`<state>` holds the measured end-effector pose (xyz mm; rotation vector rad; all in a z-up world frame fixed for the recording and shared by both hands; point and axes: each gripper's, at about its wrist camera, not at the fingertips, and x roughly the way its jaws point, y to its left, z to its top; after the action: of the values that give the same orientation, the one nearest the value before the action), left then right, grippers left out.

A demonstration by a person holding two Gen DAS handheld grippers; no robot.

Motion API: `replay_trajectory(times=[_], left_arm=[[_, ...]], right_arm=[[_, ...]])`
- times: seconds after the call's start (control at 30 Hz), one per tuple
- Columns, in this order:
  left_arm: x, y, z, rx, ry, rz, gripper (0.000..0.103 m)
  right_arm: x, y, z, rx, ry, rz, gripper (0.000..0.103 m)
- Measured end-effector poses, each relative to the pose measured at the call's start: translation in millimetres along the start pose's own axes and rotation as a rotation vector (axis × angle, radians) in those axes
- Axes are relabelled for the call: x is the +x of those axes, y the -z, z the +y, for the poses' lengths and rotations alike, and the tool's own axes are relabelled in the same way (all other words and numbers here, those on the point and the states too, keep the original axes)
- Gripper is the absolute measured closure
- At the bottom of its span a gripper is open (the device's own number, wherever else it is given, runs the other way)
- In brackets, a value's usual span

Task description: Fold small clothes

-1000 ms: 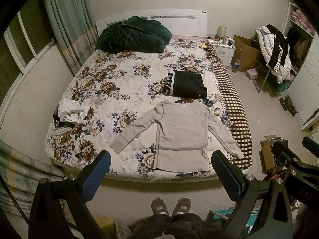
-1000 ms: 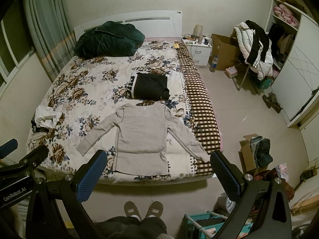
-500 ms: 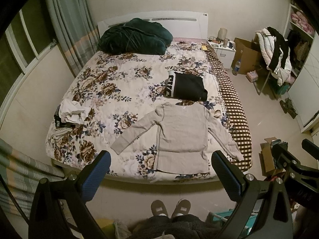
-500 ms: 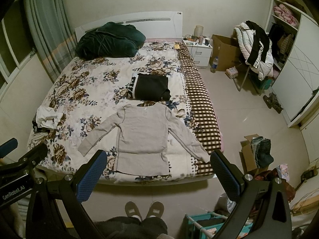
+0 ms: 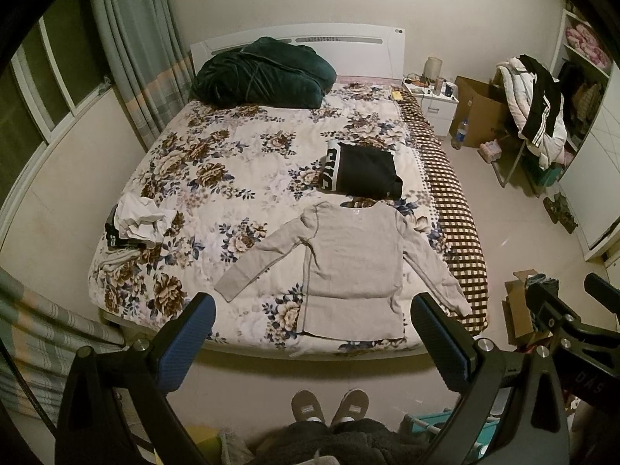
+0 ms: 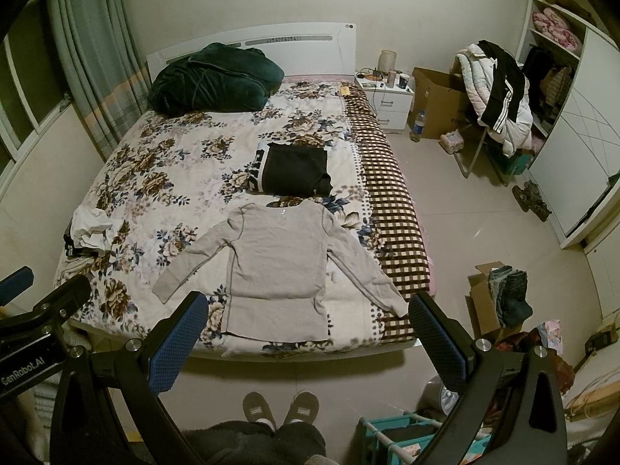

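Both grippers held high above the foot of the bed (image 5: 240,162), well clear of it. Left gripper (image 5: 312,319) jaws spread wide, nothing between them; right gripper (image 6: 308,317) same, wide apart and empty. Grey long-sleeve top (image 5: 348,267) lies flat, sleeves out, straight ahead of both grippers near the bed's near edge. Folded black garment (image 5: 364,172) just beyond its collar. Crumpled white clothes pile (image 5: 135,223) off to the left, dark green blanket (image 5: 263,73) far ahead by the headboard

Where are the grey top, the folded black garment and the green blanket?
grey top (image 5: 352,259): left wrist view, chest.
folded black garment (image 5: 368,172): left wrist view, middle of the black panel.
green blanket (image 6: 209,77): right wrist view, centre of the heap.
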<state>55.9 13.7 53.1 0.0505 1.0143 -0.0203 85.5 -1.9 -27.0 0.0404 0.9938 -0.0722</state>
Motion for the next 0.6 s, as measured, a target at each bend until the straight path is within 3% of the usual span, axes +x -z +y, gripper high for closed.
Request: replay_trajectory(times=[0.4, 0.6], left_arm=[[1.9, -2.5, -4.7, -0.01, 0.001, 0.003, 0.0], [44.0, -0.5, -14.0, -0.011, 0.006, -0.002, 0.0]], right_arm=[[5.0, -12.4, 7.2, 0.004, -0.009, 0.018, 0.0], [51.8, -17.3, -9.1, 0.04, -0.03, 0.065, 0.0]])
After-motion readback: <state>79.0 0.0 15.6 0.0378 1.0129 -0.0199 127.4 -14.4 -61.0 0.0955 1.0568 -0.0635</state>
